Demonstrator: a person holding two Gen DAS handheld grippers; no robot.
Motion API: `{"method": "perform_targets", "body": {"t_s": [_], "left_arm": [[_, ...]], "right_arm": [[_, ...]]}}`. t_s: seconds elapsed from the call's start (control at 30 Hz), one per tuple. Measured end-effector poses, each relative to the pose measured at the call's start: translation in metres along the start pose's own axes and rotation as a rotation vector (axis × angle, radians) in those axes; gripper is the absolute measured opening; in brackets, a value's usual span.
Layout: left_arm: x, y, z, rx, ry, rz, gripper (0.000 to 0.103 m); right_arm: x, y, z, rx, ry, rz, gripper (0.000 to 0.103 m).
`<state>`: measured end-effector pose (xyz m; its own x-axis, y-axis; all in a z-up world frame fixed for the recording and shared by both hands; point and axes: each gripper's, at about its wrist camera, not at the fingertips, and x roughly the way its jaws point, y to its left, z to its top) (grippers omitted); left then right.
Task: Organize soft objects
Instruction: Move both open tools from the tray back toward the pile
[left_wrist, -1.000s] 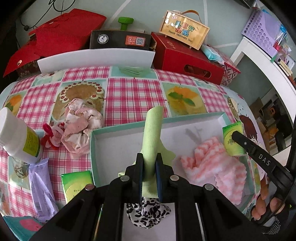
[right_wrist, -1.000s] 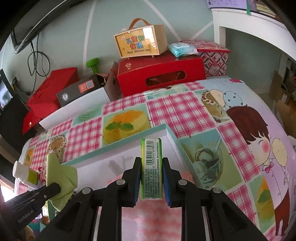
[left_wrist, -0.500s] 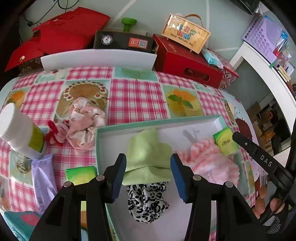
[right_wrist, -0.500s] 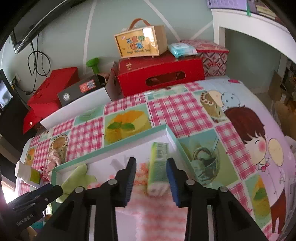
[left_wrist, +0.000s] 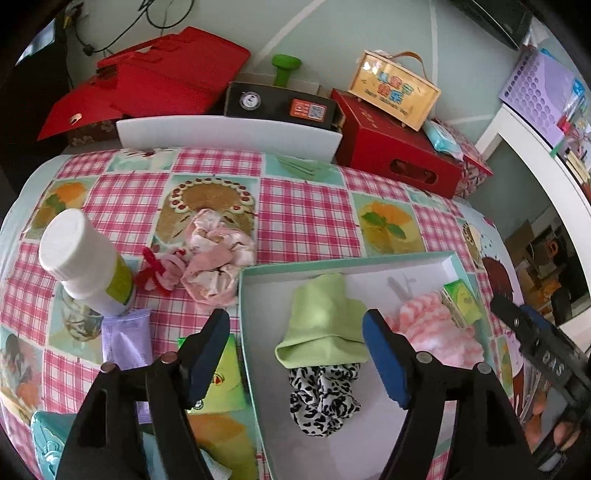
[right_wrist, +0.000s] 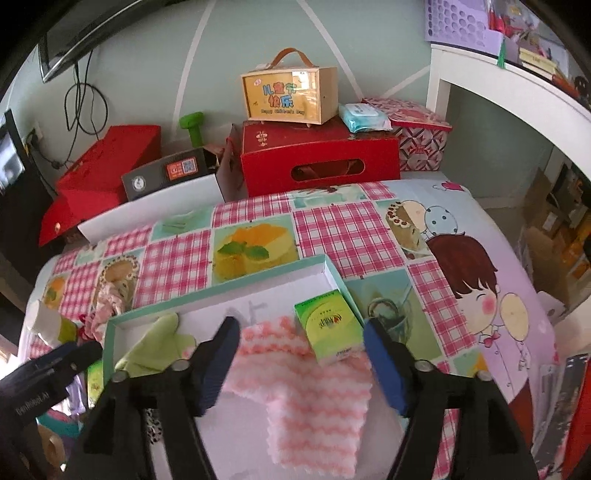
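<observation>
A shallow teal-rimmed white box (left_wrist: 448, 255) lies on the patterned tablecloth. In it lie a light green cloth (left_wrist: 323, 325), a black-and-white leopard scrunchie (left_wrist: 321, 398), a pink-and-white fuzzy cloth (left_wrist: 428, 328) and a green tissue pack (left_wrist: 461, 302). My left gripper (left_wrist: 295, 358) is open above the green cloth, holding nothing. My right gripper (right_wrist: 301, 363) is open over the pink cloth (right_wrist: 314, 387), with the tissue pack (right_wrist: 328, 325) lying just ahead of its right finger. A pink floral scrunchie (left_wrist: 214, 254) and a small red-and-pink soft item (left_wrist: 159, 273) lie on the cloth left of the box.
A white bottle (left_wrist: 85, 258), a purple tube (left_wrist: 127, 339) and a green packet (left_wrist: 218, 380) lie left of the box. Red boxes (left_wrist: 391, 144), a black box (left_wrist: 280, 105) and a yellow gift box (left_wrist: 395, 88) line the far edge. A white shelf (right_wrist: 517, 88) stands right.
Both grippers opened. The left let go of the green cloth, which now lies flat in the box. The right let go of the tissue pack, which now lies by the pink cloth.
</observation>
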<state>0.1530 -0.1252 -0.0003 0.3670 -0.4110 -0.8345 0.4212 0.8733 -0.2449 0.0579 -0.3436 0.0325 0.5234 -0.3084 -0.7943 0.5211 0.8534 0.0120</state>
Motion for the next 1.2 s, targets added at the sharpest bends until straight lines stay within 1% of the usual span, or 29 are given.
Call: {"method": "perform_targets", "body": {"t_s": [0.07, 0.13, 0.17, 0.2, 0.27, 0.43, 0.6, 0.73, 0.77, 0.8, 0.83, 0.97, 1.1, 1.2], "left_arm": [[0.000, 0.003, 0.000, -0.015, 0.007, -0.009, 0.075], [0.001, 0.006, 0.000, -0.025, 0.015, -0.013, 0.078], [0.001, 0.006, 0.000, -0.026, 0.016, -0.016, 0.080], [0.001, 0.006, 0.000, -0.027, 0.014, -0.021, 0.084], [0.000, 0.006, 0.001, -0.027, 0.008, -0.026, 0.085], [-0.002, 0.006, 0.001, -0.010, 0.003, -0.006, 0.086], [-0.008, 0.006, 0.001, 0.024, -0.028, 0.059, 0.086], [-0.018, 0.016, 0.004, -0.009, -0.051, 0.039, 0.086], [-0.020, 0.019, 0.005, -0.017, -0.052, 0.036, 0.087], [-0.022, 0.022, 0.005, -0.028, -0.053, 0.037, 0.091], [-0.025, 0.026, 0.006, -0.041, -0.056, 0.033, 0.093], [-0.035, 0.041, 0.008, -0.074, -0.060, 0.002, 0.094], [-0.053, 0.057, 0.009, -0.101, -0.087, 0.035, 0.094], [-0.069, 0.077, 0.010, -0.147, -0.121, 0.044, 0.094]], "right_arm": [[-0.002, 0.003, -0.002, -0.012, 0.008, -0.009, 0.083], [-0.003, 0.004, -0.003, -0.011, 0.014, -0.012, 0.091], [-0.004, 0.005, -0.004, -0.010, 0.016, -0.012, 0.098], [-0.005, 0.005, -0.004, -0.009, 0.013, -0.012, 0.103], [-0.008, 0.007, -0.004, -0.015, -0.003, -0.019, 0.103], [-0.012, 0.011, -0.004, -0.028, -0.018, -0.027, 0.103], [-0.016, 0.018, -0.004, -0.046, -0.021, -0.012, 0.103], [-0.019, 0.024, -0.005, -0.043, -0.022, 0.014, 0.103], [-0.020, 0.026, -0.005, -0.043, -0.019, 0.025, 0.103], [-0.020, 0.028, -0.006, -0.044, -0.018, 0.035, 0.103], [-0.020, 0.031, -0.007, -0.048, -0.015, 0.043, 0.103], [-0.022, 0.039, -0.009, -0.066, -0.014, 0.046, 0.103], [-0.026, 0.044, -0.009, -0.061, -0.021, 0.081, 0.103], [-0.028, 0.047, -0.010, -0.055, -0.022, 0.104, 0.103]]}}
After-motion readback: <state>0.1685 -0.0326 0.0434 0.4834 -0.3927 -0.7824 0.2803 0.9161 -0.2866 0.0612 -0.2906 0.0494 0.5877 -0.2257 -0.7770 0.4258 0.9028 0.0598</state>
